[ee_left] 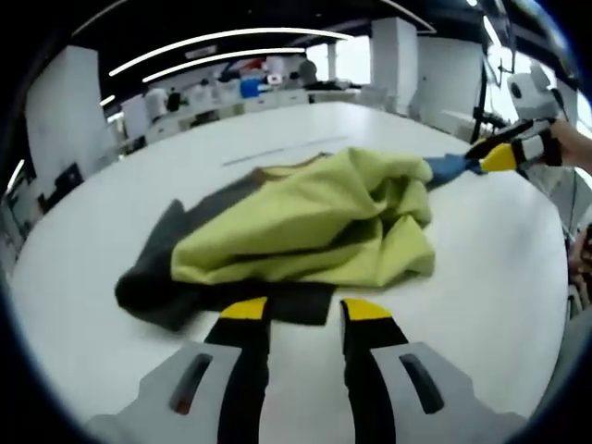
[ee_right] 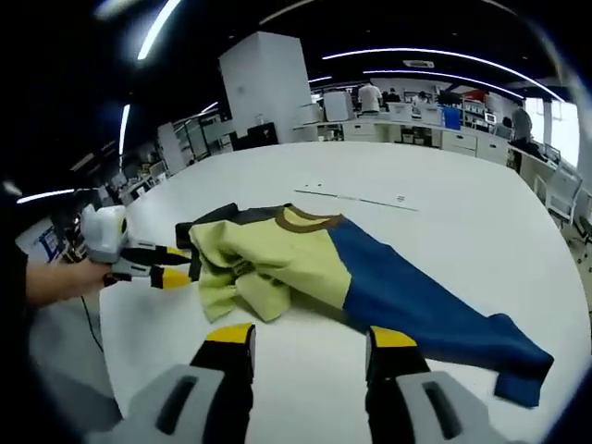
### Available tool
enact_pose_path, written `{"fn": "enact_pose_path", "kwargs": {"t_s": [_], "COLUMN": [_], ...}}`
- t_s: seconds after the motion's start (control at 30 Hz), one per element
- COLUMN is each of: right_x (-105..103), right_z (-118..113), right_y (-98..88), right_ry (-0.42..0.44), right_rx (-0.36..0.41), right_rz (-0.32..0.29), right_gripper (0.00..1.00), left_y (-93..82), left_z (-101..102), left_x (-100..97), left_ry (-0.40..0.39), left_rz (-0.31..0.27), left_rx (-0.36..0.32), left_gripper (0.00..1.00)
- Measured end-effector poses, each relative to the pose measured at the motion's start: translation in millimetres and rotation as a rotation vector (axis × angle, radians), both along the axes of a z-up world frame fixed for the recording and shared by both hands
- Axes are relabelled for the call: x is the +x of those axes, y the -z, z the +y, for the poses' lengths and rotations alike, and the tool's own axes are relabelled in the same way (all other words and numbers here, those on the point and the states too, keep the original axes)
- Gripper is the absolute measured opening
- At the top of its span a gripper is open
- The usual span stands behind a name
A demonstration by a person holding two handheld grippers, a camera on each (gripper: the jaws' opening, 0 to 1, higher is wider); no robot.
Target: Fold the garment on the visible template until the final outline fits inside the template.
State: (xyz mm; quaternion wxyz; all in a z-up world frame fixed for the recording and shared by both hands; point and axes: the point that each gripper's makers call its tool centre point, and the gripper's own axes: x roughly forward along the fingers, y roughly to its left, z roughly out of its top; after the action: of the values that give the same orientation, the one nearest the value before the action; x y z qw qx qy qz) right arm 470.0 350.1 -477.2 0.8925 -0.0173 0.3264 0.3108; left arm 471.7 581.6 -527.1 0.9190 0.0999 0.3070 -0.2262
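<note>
Garment [ee_right: 351, 268] lay bunched on the white table [ee_right: 462, 213], at twelve o'clock from both claws; left gripper [ee_left: 301, 310] and right gripper [ee_right: 305, 344] stood apart, empty.

Open office: white pillar [ee_right: 268, 83], ceiling light strips [ee_left: 222, 42], possibly distant desks [ee_right: 416, 129].

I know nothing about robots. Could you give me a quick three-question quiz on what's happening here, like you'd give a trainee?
1. True or false: the garment is a single plain colour.
2. What colour is its collar? A brown, B red, C white.
3. Fill in: the jaws of the left gripper and the right gripper both stand ___.

Key: 1 false, it has yellow-green, blue and dark parts. 2 A. 3 open.
</note>
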Motion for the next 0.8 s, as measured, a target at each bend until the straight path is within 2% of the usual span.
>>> {"fn": "enact_pose_path", "kwargs": {"t_s": [0.13,0.23,0.33,0.43,0.53,0.8], "right_x": [0,4,6,10,16,29], "right_z": [19,30,43,50,56,69], "right_y": [7.8,16.5,26.0,32.0,37.1,42.9], "right_ry": [-0.039,-0.082,-0.103,-0.128,-0.131,-0.113], "right_rx": [-0.007,-0.054,-0.062,-0.078,-0.071,-0.051], "right_rz": [-0.022,-0.065,-0.064,-0.078,-0.080,-0.101], "right_gripper": [0.46,0.45,0.45,0.44,0.42,0.26], "left_y": [5.6,6.2,6.0,6.8,6.7,4.5], "left_z": [1,0,-1,-4,-4,-2], "left_x": [-0.5,0.4,2.1,3.9,5.2,4.4], "left_ry": [-0.017,-0.024,-0.032,-0.040,-0.041,-0.037], "left_rz": [0.016,0.011,0.010,0.019,0.008,0.002], "left_rx": [-0.005,-0.006,-0.007,-0.038,-0.022,-0.019], "left_gripper": [0.25,0.24,0.23,0.16,0.12,0.01]}}
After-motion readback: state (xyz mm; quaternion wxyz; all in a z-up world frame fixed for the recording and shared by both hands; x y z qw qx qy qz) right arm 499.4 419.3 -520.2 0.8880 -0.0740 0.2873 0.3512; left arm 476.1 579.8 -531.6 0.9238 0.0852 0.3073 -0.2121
